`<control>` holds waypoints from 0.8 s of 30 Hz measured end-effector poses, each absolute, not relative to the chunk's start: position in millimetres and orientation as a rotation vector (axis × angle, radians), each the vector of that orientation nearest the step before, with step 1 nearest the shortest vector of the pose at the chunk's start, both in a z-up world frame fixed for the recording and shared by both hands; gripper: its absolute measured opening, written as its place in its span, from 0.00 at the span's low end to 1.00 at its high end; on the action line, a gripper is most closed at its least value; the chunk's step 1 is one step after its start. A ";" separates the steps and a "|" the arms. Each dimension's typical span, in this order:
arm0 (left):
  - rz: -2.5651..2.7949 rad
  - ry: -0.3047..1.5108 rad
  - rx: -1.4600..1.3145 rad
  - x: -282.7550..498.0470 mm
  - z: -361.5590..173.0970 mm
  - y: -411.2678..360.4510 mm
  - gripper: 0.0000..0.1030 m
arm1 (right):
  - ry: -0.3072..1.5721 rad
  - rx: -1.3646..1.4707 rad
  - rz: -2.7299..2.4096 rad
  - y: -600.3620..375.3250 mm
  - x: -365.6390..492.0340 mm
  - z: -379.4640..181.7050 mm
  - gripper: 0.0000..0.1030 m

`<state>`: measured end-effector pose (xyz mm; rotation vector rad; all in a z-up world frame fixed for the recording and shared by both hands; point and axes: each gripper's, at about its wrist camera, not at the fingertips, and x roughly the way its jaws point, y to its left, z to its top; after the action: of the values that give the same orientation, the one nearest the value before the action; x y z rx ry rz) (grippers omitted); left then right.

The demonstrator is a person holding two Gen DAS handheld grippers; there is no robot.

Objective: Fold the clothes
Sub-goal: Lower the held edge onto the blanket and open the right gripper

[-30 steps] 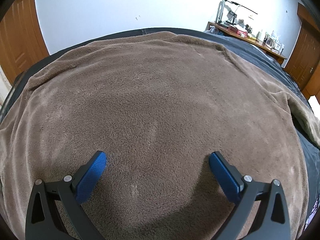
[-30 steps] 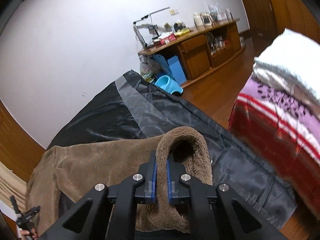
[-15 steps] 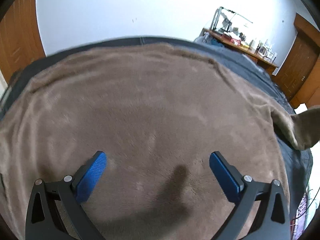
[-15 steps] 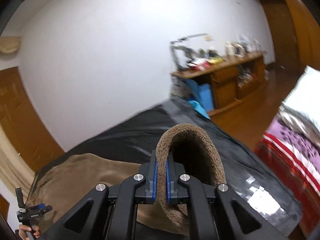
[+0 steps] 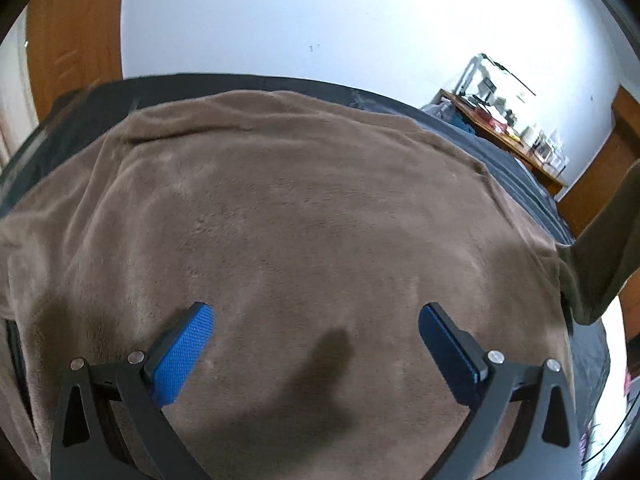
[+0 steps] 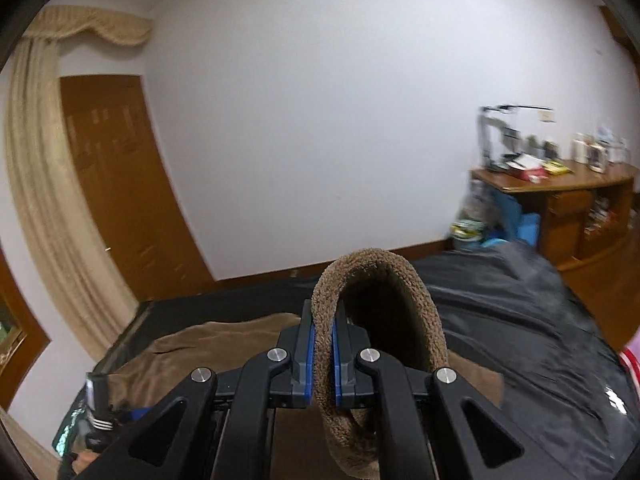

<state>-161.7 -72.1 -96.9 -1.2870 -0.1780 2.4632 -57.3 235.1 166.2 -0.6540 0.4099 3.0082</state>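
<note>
Brown fleece garment (image 5: 304, 216): spread flat over a bed's black cover (image 6: 520, 304), one edge (image 6: 380, 320) raised at the right. Long axis cannot be told; the lifted edge rises toward the right. Right tool (image 6: 323, 356): closed tight on that looped edge. Left tool (image 5: 316, 344): wide apart, empty, above the flat part. Risks, judged: thick pile slipping from the narrow pinch; unpinned body dragging along, skewing the fold.

Dim indoor light, bright glare washing the white wall (image 5: 460, 32) upper right, soft dark shadow on the brown fleece (image 5: 320, 384), heavy fisheye bending with black corners, motion blur smearing the wooden sideboard (image 6: 560, 200).
</note>
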 end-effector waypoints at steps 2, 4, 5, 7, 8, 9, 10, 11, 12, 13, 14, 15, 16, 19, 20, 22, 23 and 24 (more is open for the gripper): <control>2.470 -0.211 -1.281 -163.0 -97.1 -78.4 1.00 | 0.376 -0.667 3.061 209.5 -71.3 170.4 0.07; 2.486 -0.237 -1.269 -163.1 -95.2 -84.6 1.00 | 0.330 -0.699 3.116 180.5 -89.1 171.4 0.07; 2.484 -0.260 -1.268 -163.3 -94.6 -87.6 1.00 | 0.306 -0.725 3.137 167.1 -96.9 169.3 0.07; 2.478 -0.308 -1.265 -163.6 -93.6 -93.7 1.00 | 0.263 -0.800 3.174 139.7 -114.2 159.2 0.07; 2.478 -0.324 -1.266 -164.1 -93.7 -97.3 1.00 | 0.246 -0.844 3.188 126.7 -122.9 151.9 0.07; 2.478 -0.340 -1.270 -165.0 -93.7 -99.9 1.00 | 0.227 -0.891 3.197 114.0 -134.3 144.3 0.07; 2.479 -0.355 -1.274 -165.9 -93.7 -102.3 1.00 | 0.205 -0.945 3.203 100.5 -143.4 133.7 0.07; 2.480 -0.370 -1.278 -166.9 -93.7 -104.7 1.00 | 0.187 -1.005 3.207 87.7 -152.2 121.6 0.07; 2.480 -0.385 -1.282 -167.9 -93.8 -107.1 1.00 | 0.179 -1.047 3.207 80.4 -157.1 112.1 0.07; 2.481 -0.398 -1.283 -168.6 -93.9 -108.9 1.00 | 0.171 -1.089 3.205 73.1 -162.0 102.6 0.07; 2.482 -0.411 -1.284 -169.3 -93.9 -110.6 1.00 | 0.163 -1.131 3.203 65.8 -166.7 93.1 0.07; 2.483 -0.423 -1.285 -170.1 -94.0 -112.3 1.00 | 0.156 -1.177 3.197 58.9 -169.7 82.9 0.07; 2.483 -0.432 -1.286 -170.5 -94.3 -113.7 1.00 | 0.144 -1.218 3.189 52.8 -170.3 72.6 0.07; 2.476 -0.447 -1.300 -171.9 -96.7 -114.7 1.00 | 0.088 -1.323 3.158 39.1 -176.6 45.2 0.07; 2.473 -0.447 -1.303 -172.0 -97.5 -114.2 1.00 | 0.067 -1.351 3.145 34.0 -182.2 39.3 0.07; 2.469 -0.443 -1.306 -172.4 -98.7 -112.8 1.00 | 0.038 -1.410 3.120 29.4 -189.7 26.3 0.07; 2.470 -0.439 -1.306 -172.3 -98.9 -112.4 1.00 | 0.030 -1.447 3.116 28.3 -193.4 18.4 0.08; 2.471 -0.436 -1.306 -172.1 -99.2 -112.0 1.00 | 0.019 -1.467 3.107 28.3 -194.8 13.6 0.08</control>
<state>-172.1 -112.0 -99.2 -1.3061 -0.4362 2.4713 -194.8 28.3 13.6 -1.4668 0.0190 3.1066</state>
